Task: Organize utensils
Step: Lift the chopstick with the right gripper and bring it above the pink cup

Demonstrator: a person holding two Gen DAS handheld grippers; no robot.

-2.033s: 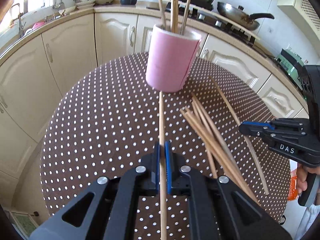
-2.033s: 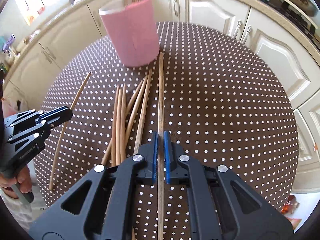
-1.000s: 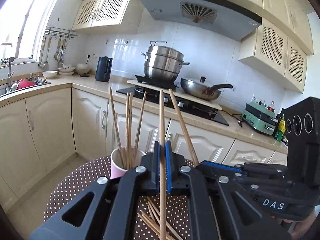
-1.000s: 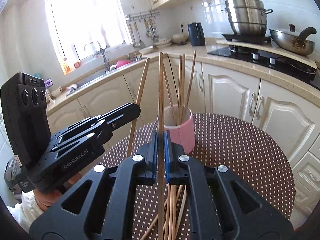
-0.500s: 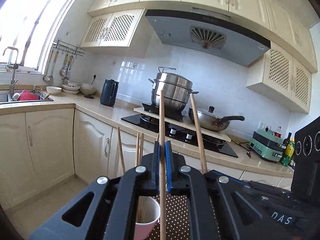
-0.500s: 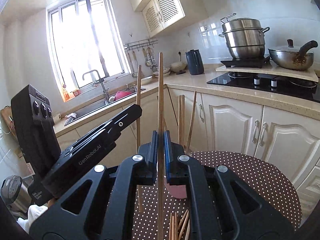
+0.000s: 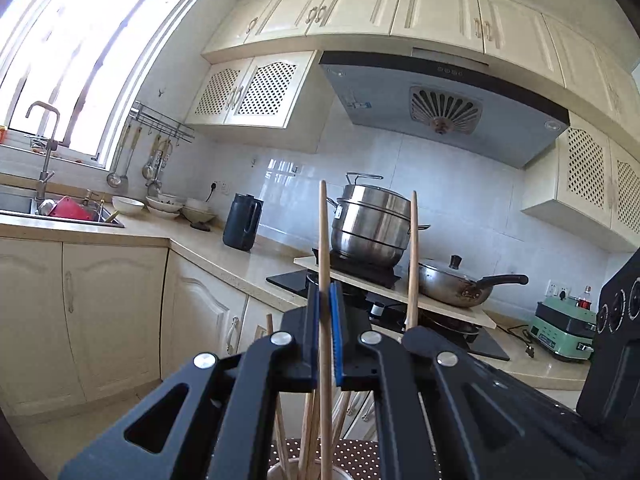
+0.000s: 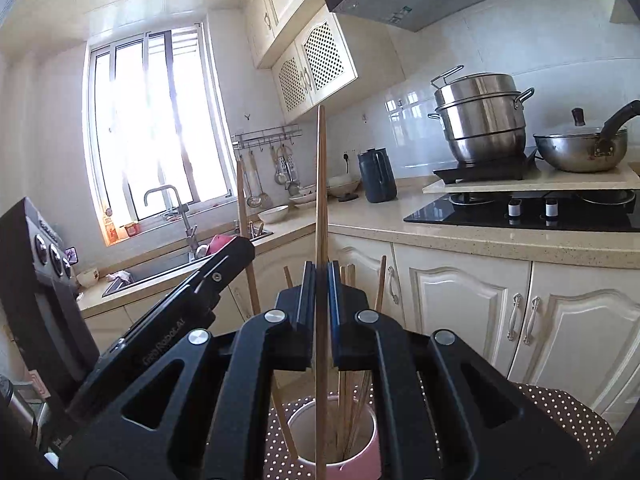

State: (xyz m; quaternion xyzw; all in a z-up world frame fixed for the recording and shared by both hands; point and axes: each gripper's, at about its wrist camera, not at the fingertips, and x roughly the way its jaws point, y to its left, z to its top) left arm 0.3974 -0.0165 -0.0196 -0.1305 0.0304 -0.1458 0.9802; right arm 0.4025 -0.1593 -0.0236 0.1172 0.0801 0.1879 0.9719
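Both grippers — chopsticks clamped upright over cup [image 8: 332, 436]

Two upright wooden chopsticks [image 8: 321, 200] above pink cup [image 8: 360, 460]

Right hand-held gripper [image 8: 321, 280] is clamped on an upright chopstick [image 8: 321, 184] above the pink cup [image 8: 360, 460]. Cup stands on the dotted table [image 8: 568, 412], holding several chopsticks. Left hand-held gripper [image 8: 236, 248] is alongside.

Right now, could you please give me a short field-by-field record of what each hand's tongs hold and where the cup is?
left tongs: shut on an upright chopstick
right tongs: shut on an upright chopstick
pink cup: below the right tongs, on the dotted table
cup contents: several chopsticks standing inside
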